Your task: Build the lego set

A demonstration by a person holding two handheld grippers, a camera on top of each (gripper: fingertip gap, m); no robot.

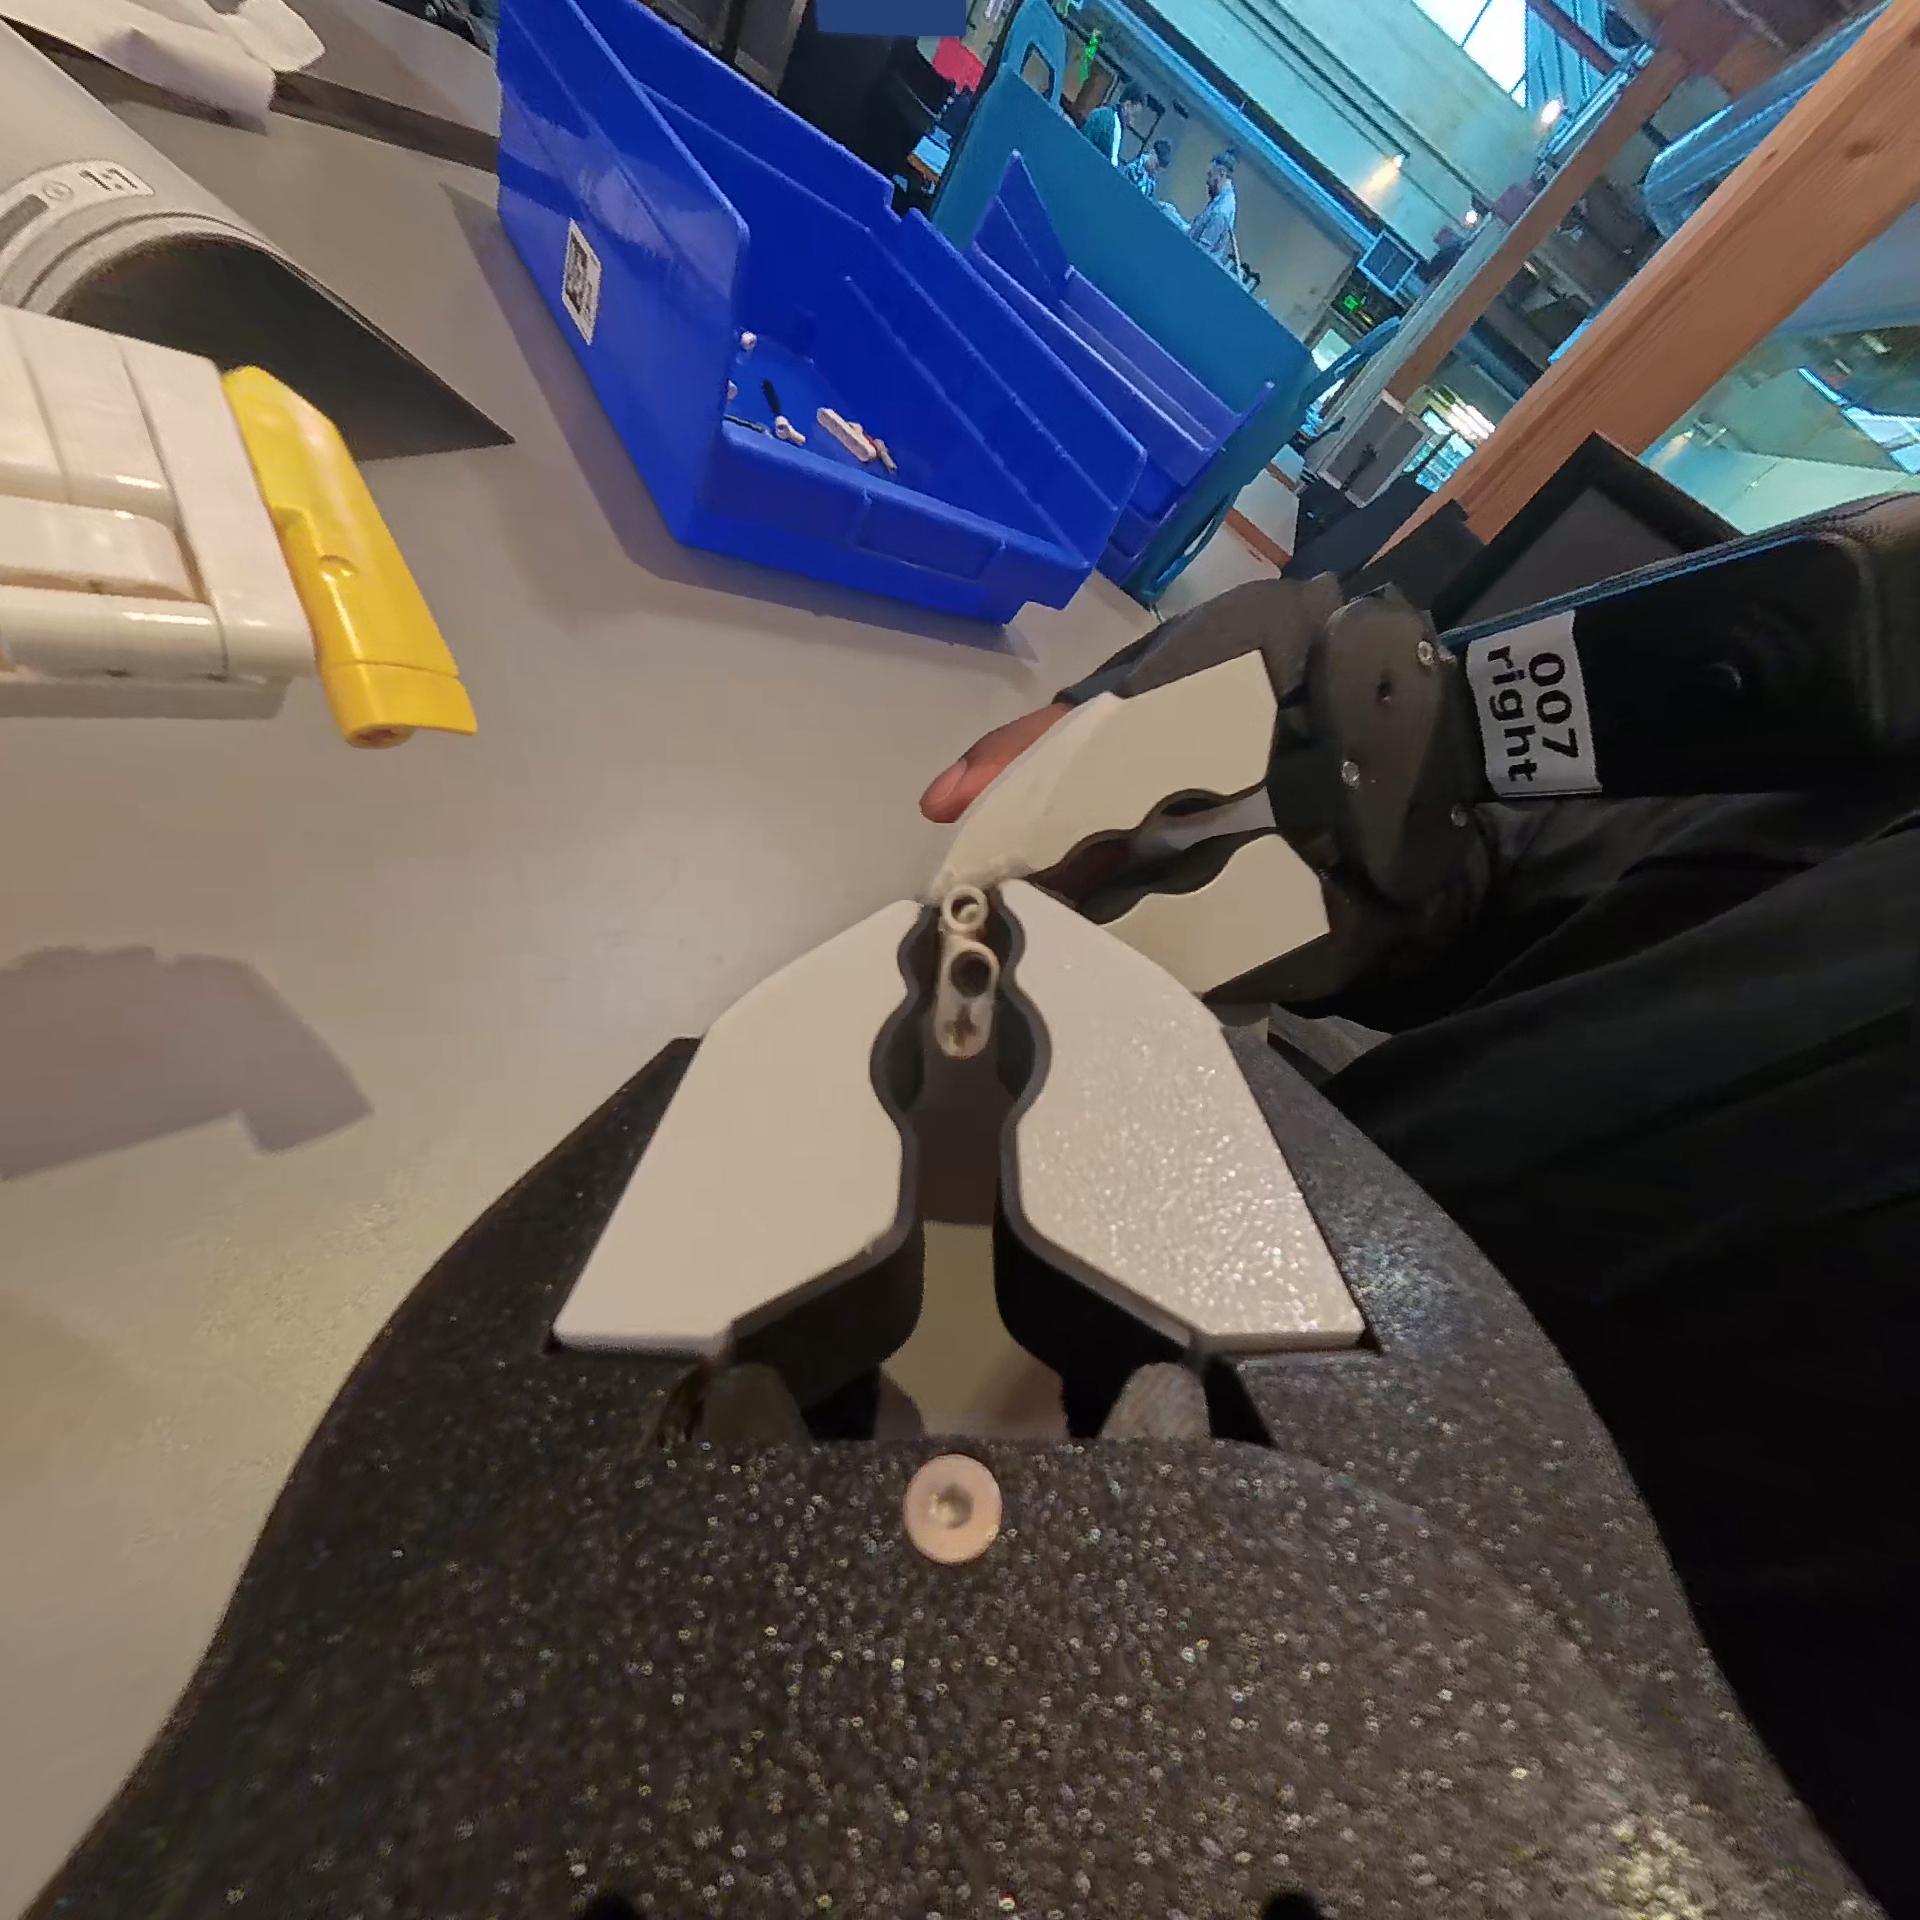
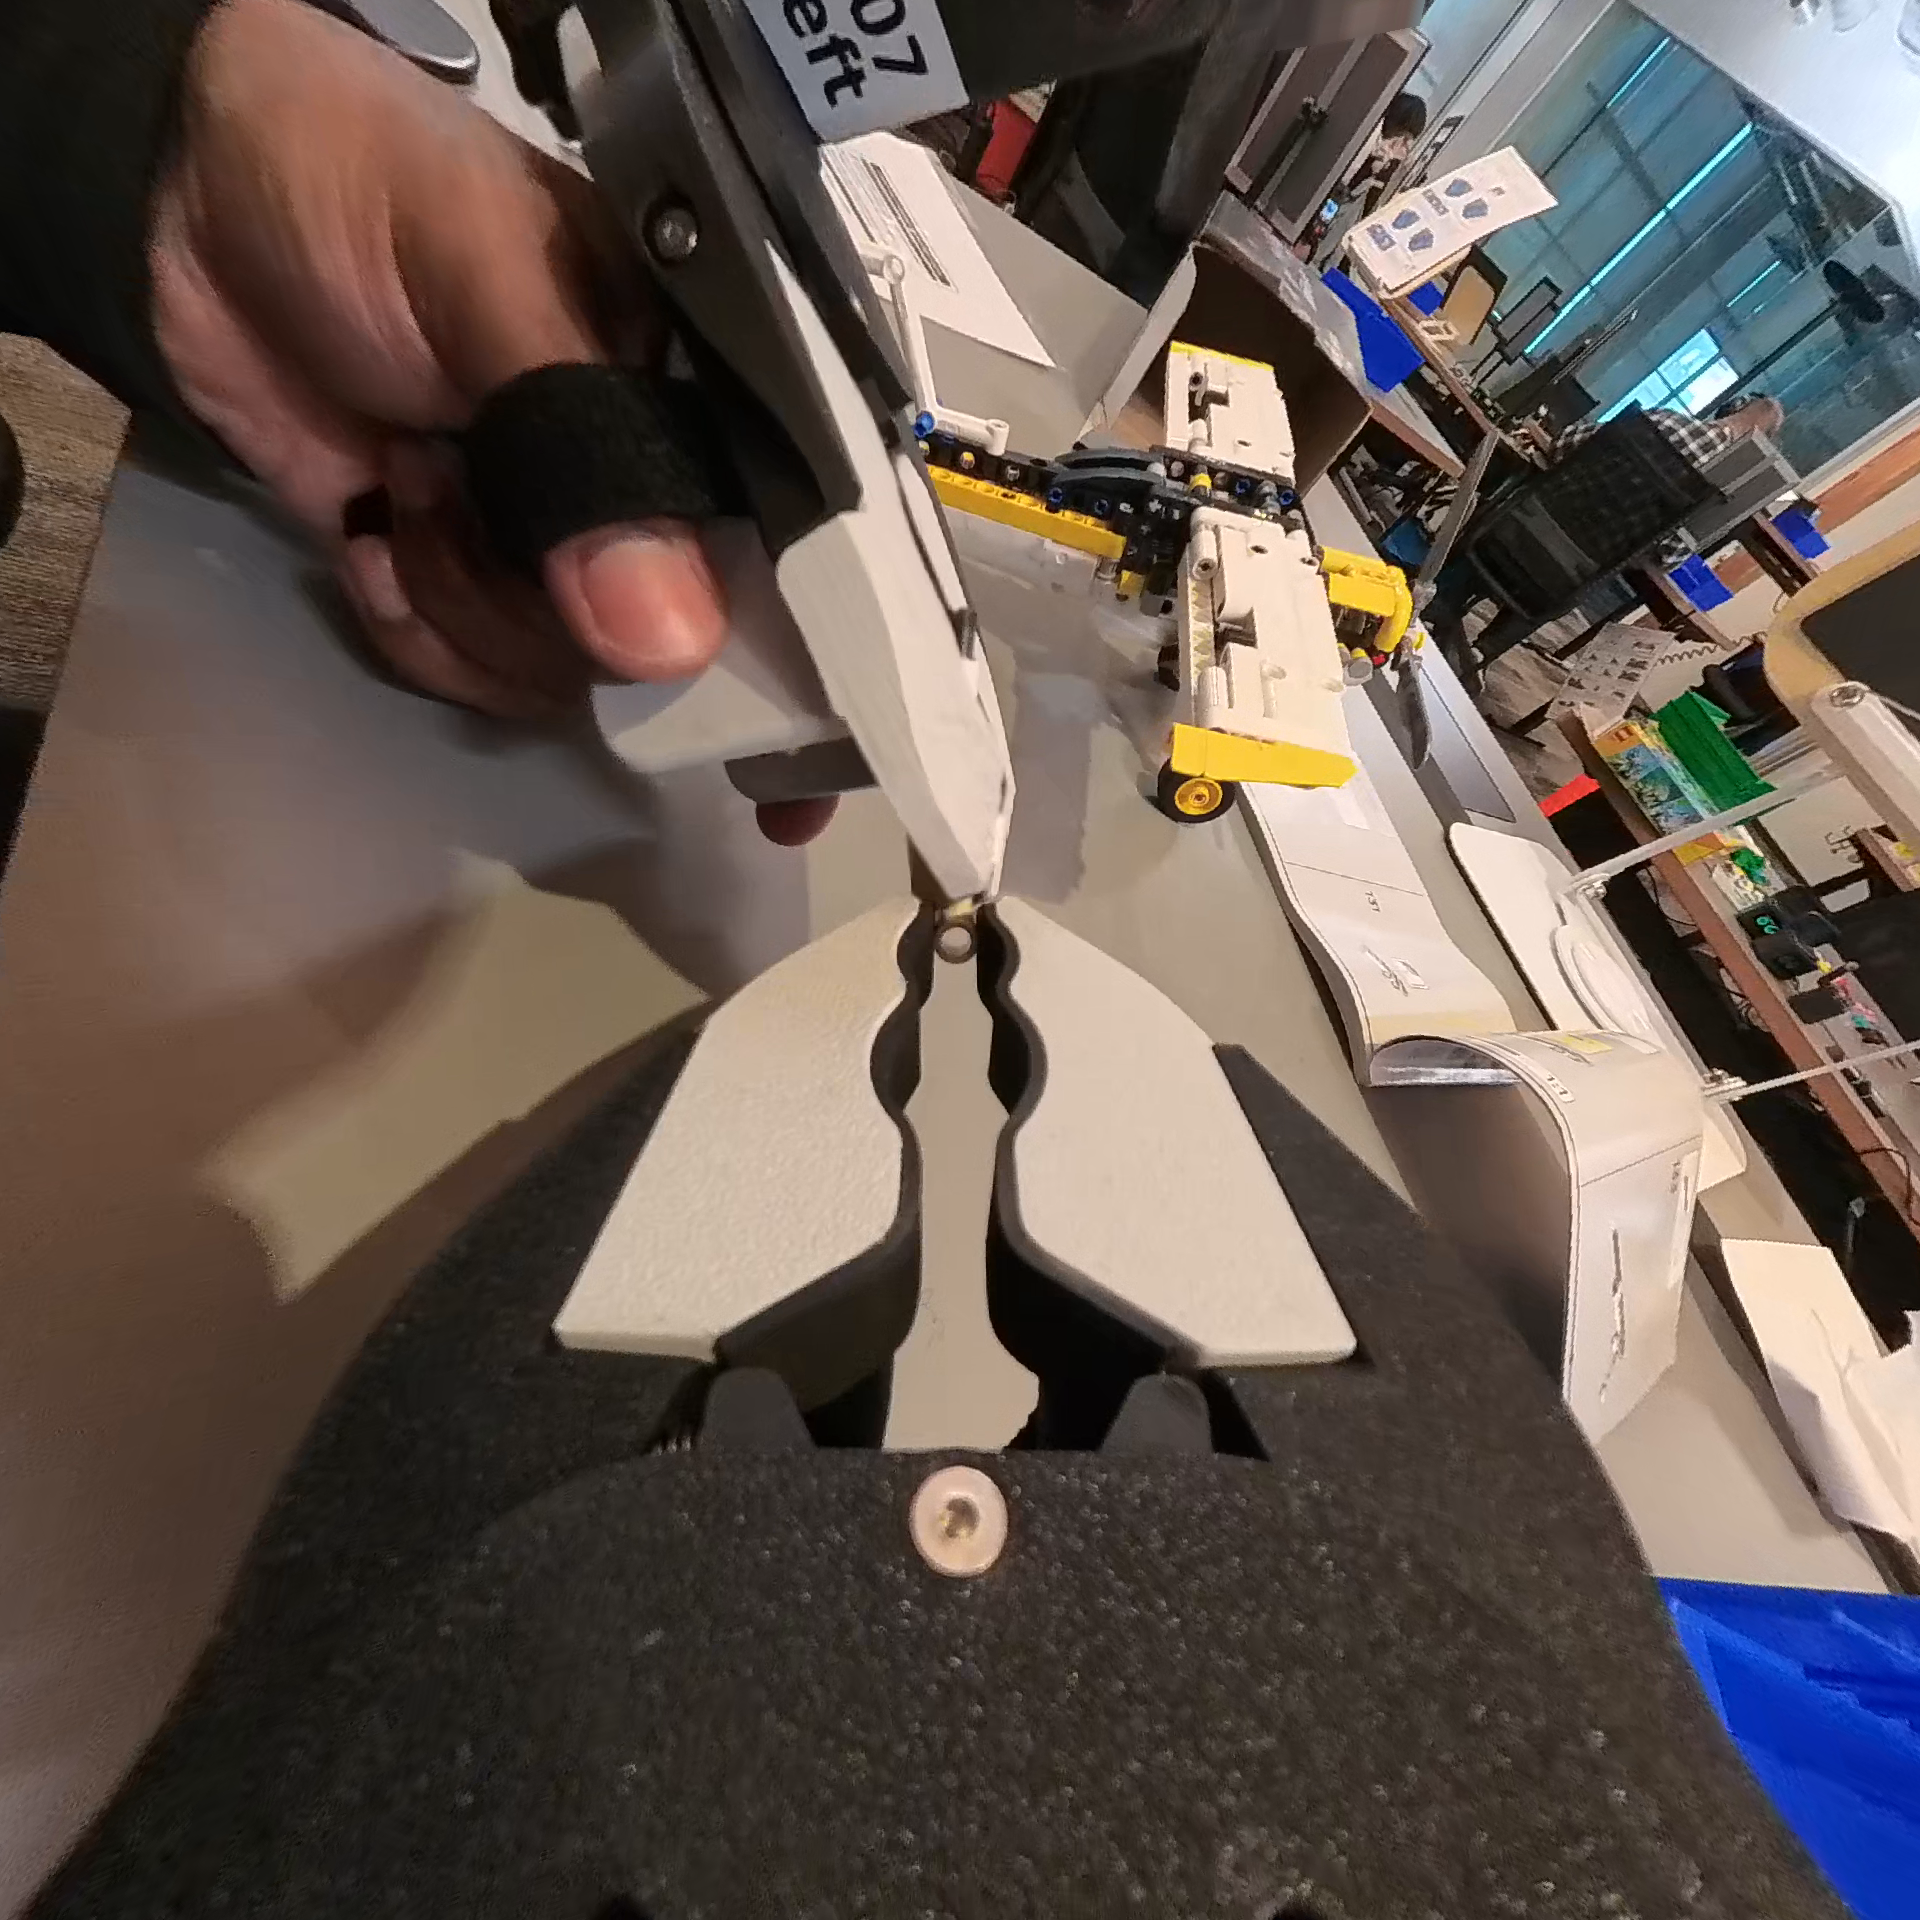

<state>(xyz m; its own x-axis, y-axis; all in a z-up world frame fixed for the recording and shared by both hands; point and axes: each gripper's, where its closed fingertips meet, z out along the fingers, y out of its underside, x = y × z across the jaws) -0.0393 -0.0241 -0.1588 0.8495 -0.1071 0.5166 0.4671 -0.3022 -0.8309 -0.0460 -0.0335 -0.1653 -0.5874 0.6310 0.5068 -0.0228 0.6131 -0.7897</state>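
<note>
Where the gray table (image 1: 644, 790) runs off to the left, a white and yellow brick-built model (image 1: 260, 551) lies near a blue bin (image 1: 790, 312) with a few small loose pieces in it. Nearer the middle, the left gripper (image 1: 961, 925) is closed on a small pale connector piece (image 1: 968, 982) with round holes along it, its fingers (image 1: 831, 1039) pressing narrow on either side. Coming in from the right, the right gripper (image 2: 954, 935) pinches a small pale ring-shaped piece (image 2: 954, 940) at its very tips, which touch the left's. Both pieces look light, stiff and smooth (easy to slip or twist), so gripping across the flat sides seems safest.
</note>
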